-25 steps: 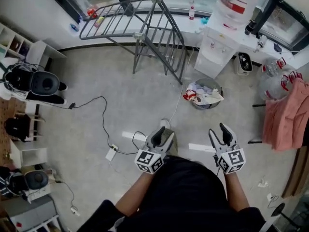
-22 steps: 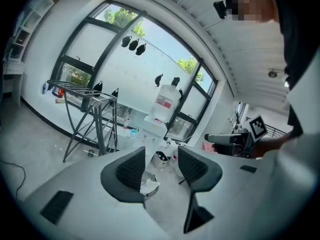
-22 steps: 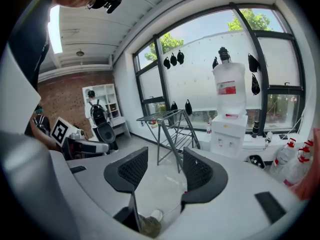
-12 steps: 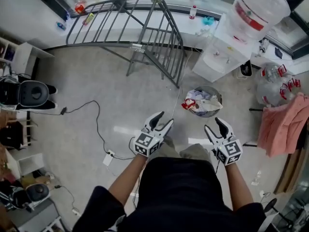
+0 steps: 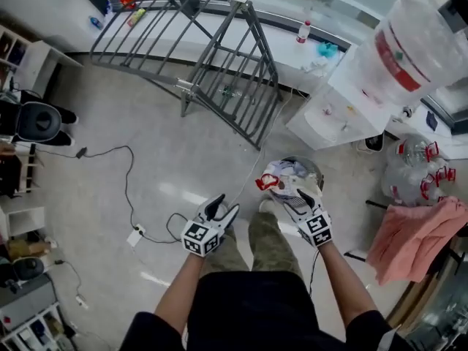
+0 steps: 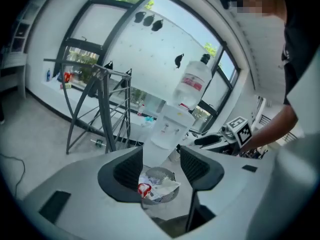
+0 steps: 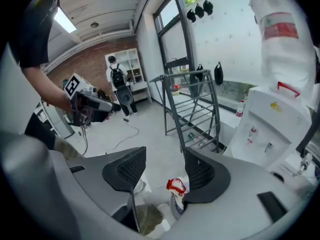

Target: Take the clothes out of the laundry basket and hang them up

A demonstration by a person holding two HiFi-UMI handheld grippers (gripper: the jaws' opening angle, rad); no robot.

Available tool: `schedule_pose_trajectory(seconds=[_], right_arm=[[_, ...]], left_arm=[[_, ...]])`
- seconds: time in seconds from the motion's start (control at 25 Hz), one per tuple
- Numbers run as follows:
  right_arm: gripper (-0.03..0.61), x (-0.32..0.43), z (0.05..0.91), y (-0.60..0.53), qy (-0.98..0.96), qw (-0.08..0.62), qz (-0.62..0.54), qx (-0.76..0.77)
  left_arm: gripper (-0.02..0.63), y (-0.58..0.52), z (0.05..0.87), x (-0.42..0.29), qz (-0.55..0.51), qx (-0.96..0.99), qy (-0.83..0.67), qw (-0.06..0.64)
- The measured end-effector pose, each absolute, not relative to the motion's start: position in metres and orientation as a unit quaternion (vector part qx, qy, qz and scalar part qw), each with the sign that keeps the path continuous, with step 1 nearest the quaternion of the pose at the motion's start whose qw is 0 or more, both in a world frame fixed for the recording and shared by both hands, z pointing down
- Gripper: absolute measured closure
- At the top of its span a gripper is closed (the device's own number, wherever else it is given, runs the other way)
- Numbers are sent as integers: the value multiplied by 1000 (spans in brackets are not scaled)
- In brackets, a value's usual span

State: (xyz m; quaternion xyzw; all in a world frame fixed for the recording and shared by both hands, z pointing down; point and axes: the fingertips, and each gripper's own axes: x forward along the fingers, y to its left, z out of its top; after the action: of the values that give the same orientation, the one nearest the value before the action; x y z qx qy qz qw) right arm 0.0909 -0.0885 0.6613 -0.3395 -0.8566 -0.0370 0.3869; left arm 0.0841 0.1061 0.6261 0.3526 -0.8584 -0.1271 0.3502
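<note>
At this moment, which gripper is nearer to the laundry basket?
Right. The right gripper hangs at the laundry basket's near rim; the left gripper is apart, over bare floor to its left. Both have just been opening, nothing between their fingers.

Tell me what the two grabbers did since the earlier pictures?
Both moved toward the laundry basket; the right gripper is nearest, the left gripper trails. Their jaws have just been opening, nothing between them, nothing grasped. Clothes still lie in the basket; the drying rack stays bare.
</note>
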Motion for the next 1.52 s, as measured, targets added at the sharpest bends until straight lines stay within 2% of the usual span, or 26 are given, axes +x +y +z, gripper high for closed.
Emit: schedule_pose_trajectory(seconds=[0.44,0.68,0.92,1.32,1.52], right_arm=[[365,84,880,-125,-780,492,-61,-382],[365,102,978,-126,-753,520,-92,-393],[365,101,1058,-128,-732,515,-148,-421],[344,109,1137,-122,-674,481,-268,-493],[344,103,1148,-117,-683,468,-258,-498]], left_arm=[[399,48,810,100,-159,304,-843,415],[399,30,889,101,-246,279,-820,434],[399,18,952,103,-218,297,-813,451],[399,16,988,112,-223,292,-812,453],[399,4,1003,122,-216,319,-797,466]])
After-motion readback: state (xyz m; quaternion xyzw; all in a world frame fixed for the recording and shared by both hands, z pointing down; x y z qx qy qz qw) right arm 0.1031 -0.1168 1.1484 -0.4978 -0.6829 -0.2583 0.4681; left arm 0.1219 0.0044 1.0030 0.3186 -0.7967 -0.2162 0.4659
